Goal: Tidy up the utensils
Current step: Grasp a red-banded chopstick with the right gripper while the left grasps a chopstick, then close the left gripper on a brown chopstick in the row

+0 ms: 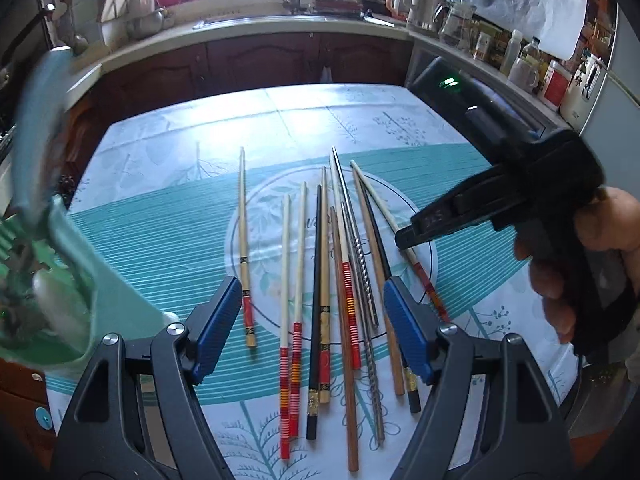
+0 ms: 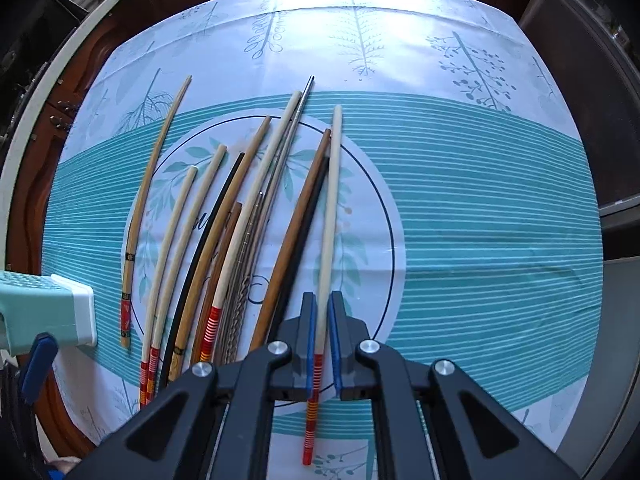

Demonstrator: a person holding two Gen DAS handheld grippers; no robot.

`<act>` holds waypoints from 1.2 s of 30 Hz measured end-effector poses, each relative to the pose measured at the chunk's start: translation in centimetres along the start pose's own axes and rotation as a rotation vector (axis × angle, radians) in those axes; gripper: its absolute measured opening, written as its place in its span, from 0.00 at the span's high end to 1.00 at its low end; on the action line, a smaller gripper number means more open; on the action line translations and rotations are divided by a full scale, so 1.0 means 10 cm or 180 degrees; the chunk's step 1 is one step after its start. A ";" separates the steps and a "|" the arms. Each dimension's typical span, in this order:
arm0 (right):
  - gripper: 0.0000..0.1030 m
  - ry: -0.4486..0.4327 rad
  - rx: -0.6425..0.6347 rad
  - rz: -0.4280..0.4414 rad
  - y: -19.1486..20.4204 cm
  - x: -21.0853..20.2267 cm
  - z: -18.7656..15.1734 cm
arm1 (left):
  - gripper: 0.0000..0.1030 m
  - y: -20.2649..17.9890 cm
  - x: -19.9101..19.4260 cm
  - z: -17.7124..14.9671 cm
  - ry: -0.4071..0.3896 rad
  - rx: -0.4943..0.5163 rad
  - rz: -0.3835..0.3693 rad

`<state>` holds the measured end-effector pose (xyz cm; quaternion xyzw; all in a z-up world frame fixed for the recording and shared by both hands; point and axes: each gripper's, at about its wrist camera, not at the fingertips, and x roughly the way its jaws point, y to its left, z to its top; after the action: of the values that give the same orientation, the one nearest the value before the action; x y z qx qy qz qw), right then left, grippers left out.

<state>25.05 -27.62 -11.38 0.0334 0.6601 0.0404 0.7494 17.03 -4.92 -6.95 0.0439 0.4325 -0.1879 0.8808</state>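
Several chopsticks of wood, metal, black and cream lie side by side on the teal and white tablecloth. My left gripper hangs open above their handle ends with nothing between its blue pads. In the right wrist view my right gripper points down at the cloth. It is shut on a cream chopstick with a red and orange banded end, the rightmost of the row. From the left wrist, a hand holds the right gripper, its tip on that chopstick.
A mint and white perforated holder sits at the table's left edge, blurred in the left wrist view. Behind the table runs a kitchen counter with a sink, kettle and bottles. A dark appliance with a green light stands at the right.
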 end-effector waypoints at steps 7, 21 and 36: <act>0.95 -0.0088 0.0191 0.0493 -0.38 -0.10 -0.17 | 0.80 -0.17 0.46 0.34 0.0492 0.0017 -0.0270; 0.95 -0.0279 0.0614 0.1220 -1.11 -0.23 -0.58 | 0.91 -0.26 1.28 0.73 0.1317 -0.0115 -0.0398; 0.95 -0.0279 0.0536 0.1327 -1.13 -0.23 -0.61 | 0.91 -0.52 1.37 0.75 0.1523 0.0156 -0.0198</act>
<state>18.92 -39.17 -11.02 0.2333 0.6068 0.1377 0.7473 28.34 -15.54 -12.53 0.0953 0.6253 -0.2096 0.7457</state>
